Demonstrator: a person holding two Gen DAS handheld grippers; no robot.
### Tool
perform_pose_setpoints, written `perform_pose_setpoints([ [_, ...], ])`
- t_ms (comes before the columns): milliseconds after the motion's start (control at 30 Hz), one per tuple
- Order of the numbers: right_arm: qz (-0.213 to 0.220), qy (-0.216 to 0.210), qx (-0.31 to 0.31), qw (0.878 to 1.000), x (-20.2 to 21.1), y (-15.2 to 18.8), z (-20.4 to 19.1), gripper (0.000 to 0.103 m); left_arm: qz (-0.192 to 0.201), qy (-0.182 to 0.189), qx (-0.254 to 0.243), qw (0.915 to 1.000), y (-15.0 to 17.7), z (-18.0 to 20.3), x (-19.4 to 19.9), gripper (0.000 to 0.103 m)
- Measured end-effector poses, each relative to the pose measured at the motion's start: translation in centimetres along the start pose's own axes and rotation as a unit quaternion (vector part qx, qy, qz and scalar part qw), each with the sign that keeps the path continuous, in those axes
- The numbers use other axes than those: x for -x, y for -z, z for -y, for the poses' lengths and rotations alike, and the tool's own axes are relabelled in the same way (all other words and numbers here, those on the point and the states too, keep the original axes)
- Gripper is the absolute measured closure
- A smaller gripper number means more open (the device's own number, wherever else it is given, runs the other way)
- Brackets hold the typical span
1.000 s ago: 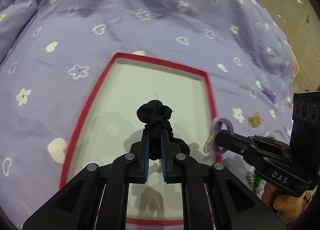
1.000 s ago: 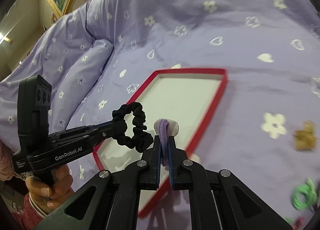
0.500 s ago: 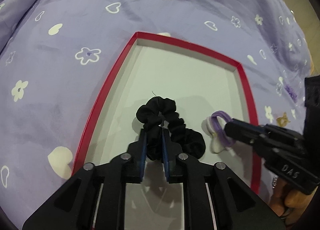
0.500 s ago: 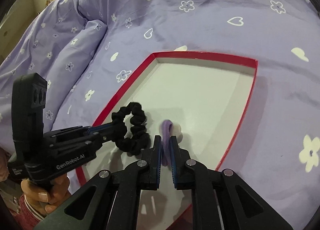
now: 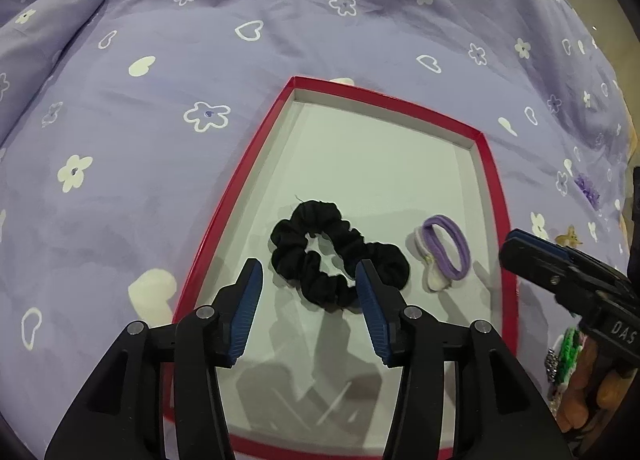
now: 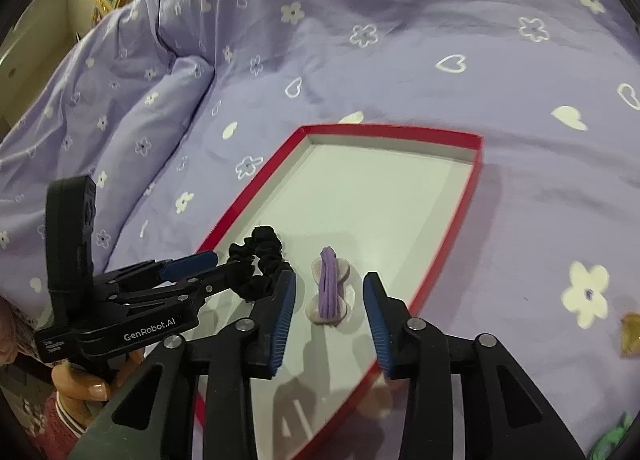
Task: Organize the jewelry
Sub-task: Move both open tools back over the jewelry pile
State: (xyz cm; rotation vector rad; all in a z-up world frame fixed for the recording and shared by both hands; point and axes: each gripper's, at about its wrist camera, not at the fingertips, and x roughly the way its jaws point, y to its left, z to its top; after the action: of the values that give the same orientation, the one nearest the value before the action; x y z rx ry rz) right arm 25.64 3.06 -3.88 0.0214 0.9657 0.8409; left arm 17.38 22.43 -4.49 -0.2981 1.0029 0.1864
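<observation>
Your left gripper (image 5: 308, 288) is opening, its ribbed blue pads clear of the ruffled black fabric scrunchie (image 5: 336, 256) lying just ahead between them. Your right gripper (image 6: 330, 300) is opening too, around the smooth purple hair tie (image 6: 329, 286) with its pale flower. Both lie in the shallow red-rimmed box (image 5: 236, 187), white inside.

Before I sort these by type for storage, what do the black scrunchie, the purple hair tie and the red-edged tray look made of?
Black gathered scrunchie: matte woven fabric over elastic, judging by its ruffled folds and a loose thread. Purple looped hair tie: smooth stretchy knit bands; its pale flower piece looks like soft felt or foam, unclear which. Red-edged shallow tray: probably cardboard, given thin straight walls and a flat, slightly glossy white floor.
</observation>
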Motion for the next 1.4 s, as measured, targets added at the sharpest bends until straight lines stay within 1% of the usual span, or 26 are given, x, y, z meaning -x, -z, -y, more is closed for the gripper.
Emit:
perform_pose_setpoints([
  [67, 0.008, -0.001, -0.008, 1.0, 1.0, 0.2, 0.3, 0.063, 0.003, 0.002, 0.002, 1.0, 0.2, 0.3, 0.5, 0.05],
  [167, 0.021, 0.001, -0.016, 1.0, 2.7, 0.7, 0.8, 0.059, 0.01, 0.009, 0.0, 0.9999, 0.4, 1.2, 1.5, 0.049],
  [333, 0.039, 0.01, -0.032, 0.999, 5.3, 1.7, 1.9, 0.058, 0.022, 0.023, -0.013, 0.9994, 0.8, 3.7, 3.0, 0.049],
  [500, 0.052, 0.025, -0.047, 0.997, 8.0, 3.3, 3.5, 0.058, 0.027, 0.042, -0.044, 0.9978, 1.3, 7.2, 3.9, 0.045],
  [633, 0.06, 0.039, -0.068, 0.995, 10.3, 4.8, 5.1, 0.057, 0.023, 0.06, -0.066, 0.9957, 1.8, 10.2, 4.2, 0.043],
  [933, 0.086, 0.065, -0.102, 0.989, 15.2, 8.0, 8.1, 0.056, 0.016, 0.089, -0.121, 0.9885, 2.4, 16.7, 4.0, 0.042],
  [1100, 0.103, 0.095, -0.118, 0.983, 17.8, 9.5, 10.1, 0.056, 0.007, 0.096, -0.147, 0.9844, 2.6, 19.2, 3.5, 0.042],
  [1200, 0.109, 0.111, -0.128, 0.979, 19.0, 10.3, 11.4, 0.056, 0.003, 0.1, -0.16, 0.982, 2.6, 20.4, 3.1, 0.04],
  [1400, 0.107, 0.155, -0.141, 0.972, 20.1, 11.4, 14.1, 0.056, 0.0, 0.106, -0.184, 0.9772, 2.0, 22.6, 1.7, 0.039],
])
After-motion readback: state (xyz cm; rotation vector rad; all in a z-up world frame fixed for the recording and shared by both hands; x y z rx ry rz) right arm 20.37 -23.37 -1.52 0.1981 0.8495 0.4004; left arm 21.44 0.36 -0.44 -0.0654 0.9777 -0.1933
